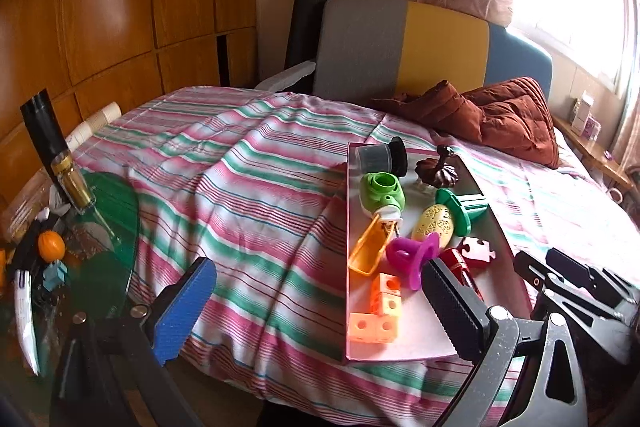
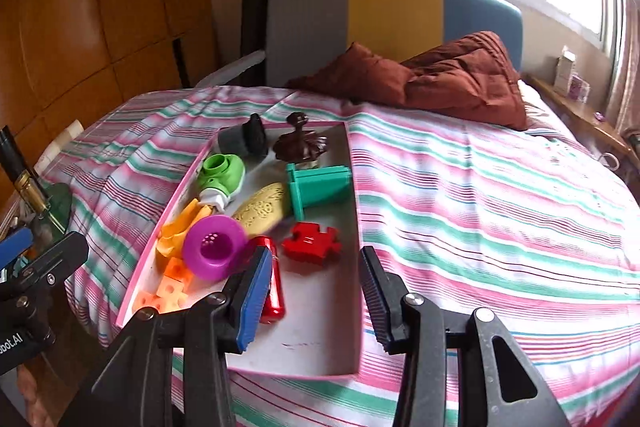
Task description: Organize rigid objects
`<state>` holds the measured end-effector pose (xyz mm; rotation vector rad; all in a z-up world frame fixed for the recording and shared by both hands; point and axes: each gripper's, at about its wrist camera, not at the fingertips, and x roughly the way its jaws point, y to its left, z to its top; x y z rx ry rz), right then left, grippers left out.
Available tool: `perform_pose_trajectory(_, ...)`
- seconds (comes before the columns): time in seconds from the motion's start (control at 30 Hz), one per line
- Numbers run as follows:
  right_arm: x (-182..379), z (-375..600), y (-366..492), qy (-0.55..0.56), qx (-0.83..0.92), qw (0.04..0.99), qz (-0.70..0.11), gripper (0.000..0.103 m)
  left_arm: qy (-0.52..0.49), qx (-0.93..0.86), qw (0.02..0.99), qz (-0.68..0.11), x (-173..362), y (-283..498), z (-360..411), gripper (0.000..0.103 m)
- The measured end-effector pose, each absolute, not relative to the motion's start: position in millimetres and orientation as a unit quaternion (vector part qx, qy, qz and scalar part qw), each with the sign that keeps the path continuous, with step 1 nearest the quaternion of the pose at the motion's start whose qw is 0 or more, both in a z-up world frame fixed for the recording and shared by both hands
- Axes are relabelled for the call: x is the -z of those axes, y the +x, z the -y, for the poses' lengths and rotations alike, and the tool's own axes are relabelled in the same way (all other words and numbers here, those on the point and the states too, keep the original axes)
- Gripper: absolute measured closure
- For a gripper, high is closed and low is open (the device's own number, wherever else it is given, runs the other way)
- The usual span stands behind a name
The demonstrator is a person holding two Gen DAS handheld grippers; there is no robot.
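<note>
A shallow pink-rimmed box (image 2: 352, 373) lies on the striped bed and holds several toys: a purple funnel (image 2: 216, 247), a red puzzle piece (image 2: 312, 241), a red cylinder (image 2: 274, 287), a teal block (image 2: 320, 187), a yellow egg (image 2: 262, 209), a green cap piece (image 2: 222, 173), orange cubes (image 2: 168, 291) and a brown ornament (image 2: 300, 143). My right gripper (image 2: 312, 303) is open and empty over the box's near end. My left gripper (image 1: 320, 311) is open and empty, left of the box (image 1: 347, 267), above the bed's edge.
A striped sheet covers the bed (image 1: 240, 179), with a rust-brown quilt (image 1: 504, 115) by the headboard (image 1: 400, 47). A green glass side table (image 1: 108, 227) at left carries a bottle (image 1: 60, 155) and clutter. A window ledge (image 2: 580, 107) runs along the right.
</note>
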<state>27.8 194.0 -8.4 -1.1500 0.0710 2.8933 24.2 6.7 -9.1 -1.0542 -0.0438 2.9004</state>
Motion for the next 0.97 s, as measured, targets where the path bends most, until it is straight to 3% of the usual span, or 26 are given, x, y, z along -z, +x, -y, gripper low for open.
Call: perform_pose_trajectory(0.97, 2.4, -189.5, 41.8, -0.363, -0.932, 0.009, -0.009, 0.058, -0.342, -0.939, 0.033, 0.023, 2.7, 43.4, -13.8, 0.001)
